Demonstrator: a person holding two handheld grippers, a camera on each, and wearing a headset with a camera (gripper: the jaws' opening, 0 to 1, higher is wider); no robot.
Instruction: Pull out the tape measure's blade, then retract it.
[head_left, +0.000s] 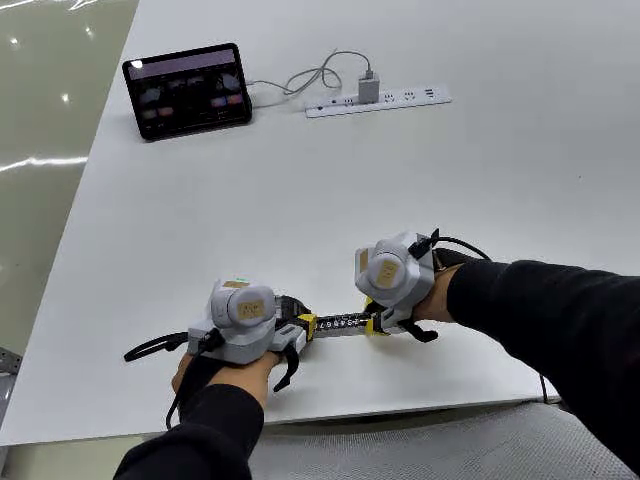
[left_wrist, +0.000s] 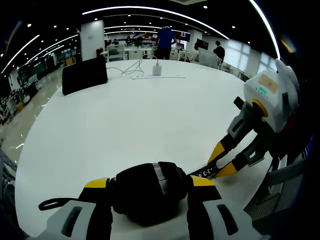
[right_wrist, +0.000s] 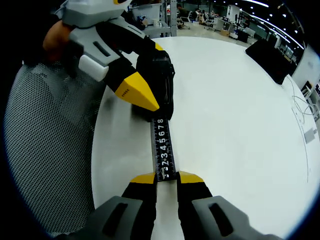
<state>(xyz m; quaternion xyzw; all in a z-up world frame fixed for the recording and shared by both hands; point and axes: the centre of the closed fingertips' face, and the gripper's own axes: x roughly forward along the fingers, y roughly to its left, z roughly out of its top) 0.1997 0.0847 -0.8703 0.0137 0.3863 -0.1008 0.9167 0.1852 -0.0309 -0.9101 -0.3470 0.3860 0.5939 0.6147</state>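
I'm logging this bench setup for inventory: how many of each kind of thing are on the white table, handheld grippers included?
Grippers: 2, the left gripper and the right gripper
Tape measure: 1
Tablet: 1
Power strip: 1
Charger with cable: 1
Total: 6

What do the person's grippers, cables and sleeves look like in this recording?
The left gripper and right gripper match: light grey bodies, each with a pale tan label, and black jaws ending in yellow tips. A black cable loops off the left one, and another leaves the right. The person wears black long sleeves.
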